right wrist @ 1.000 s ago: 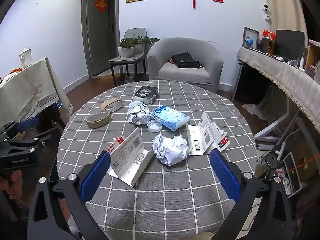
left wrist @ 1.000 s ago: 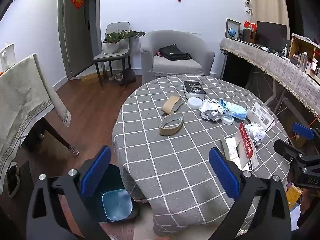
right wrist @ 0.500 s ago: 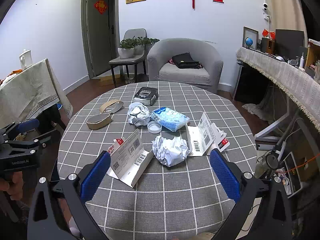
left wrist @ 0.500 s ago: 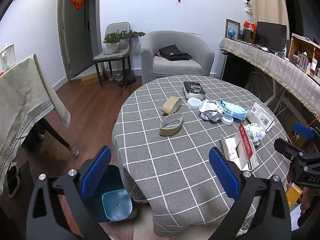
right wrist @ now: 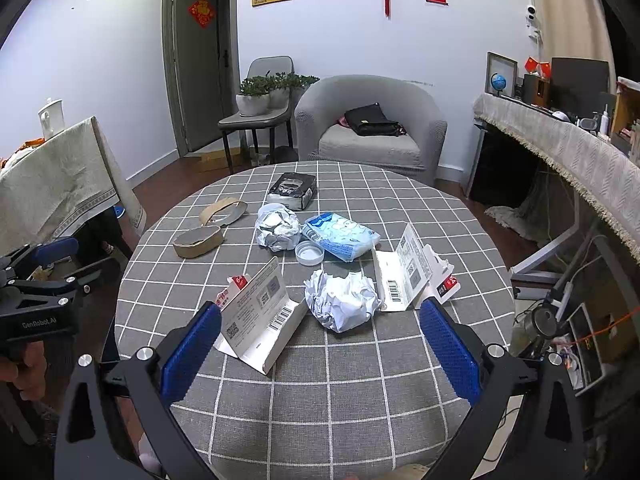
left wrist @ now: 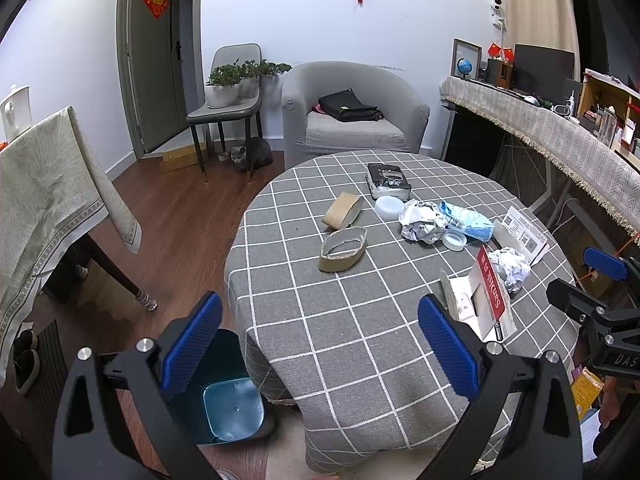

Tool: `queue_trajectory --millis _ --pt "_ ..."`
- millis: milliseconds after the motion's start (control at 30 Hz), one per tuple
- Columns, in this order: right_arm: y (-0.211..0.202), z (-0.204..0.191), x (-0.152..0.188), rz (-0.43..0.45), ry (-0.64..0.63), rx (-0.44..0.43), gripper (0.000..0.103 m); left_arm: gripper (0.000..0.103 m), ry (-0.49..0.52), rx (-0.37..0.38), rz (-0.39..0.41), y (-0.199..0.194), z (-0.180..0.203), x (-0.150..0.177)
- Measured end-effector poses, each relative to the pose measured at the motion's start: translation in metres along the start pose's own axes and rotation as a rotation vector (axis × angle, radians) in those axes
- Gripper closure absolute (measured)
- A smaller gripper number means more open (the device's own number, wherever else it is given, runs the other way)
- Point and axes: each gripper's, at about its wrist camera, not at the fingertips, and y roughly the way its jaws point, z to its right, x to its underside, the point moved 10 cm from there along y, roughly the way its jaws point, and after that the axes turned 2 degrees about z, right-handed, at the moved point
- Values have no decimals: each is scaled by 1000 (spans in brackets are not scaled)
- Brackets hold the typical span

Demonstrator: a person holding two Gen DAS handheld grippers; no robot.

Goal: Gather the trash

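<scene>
Trash lies on a round table with a grey checked cloth: a crumpled white paper ball, a torn white carton, a second carton, a blue-white wrapper, crumpled foil, a white lid, two brown tape rolls and a black packet. A teal bin stands on the floor left of the table. My left gripper is open and empty above the near table edge. My right gripper is open and empty, just short of the paper ball.
A grey armchair with a black bag stands behind the table. A chair with plants and a cat are at the back left. A cloth-covered table is at the left, a long shelf at the right.
The right gripper has moved slightly forward toward the paper ball. The left gripper has hardly moved. Both stay open.
</scene>
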Motion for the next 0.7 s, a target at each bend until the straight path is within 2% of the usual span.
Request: queue_trajectory --millis 700 --pt "1 1 1 1 -2 2 3 3 0 0 -7 2 0 2"
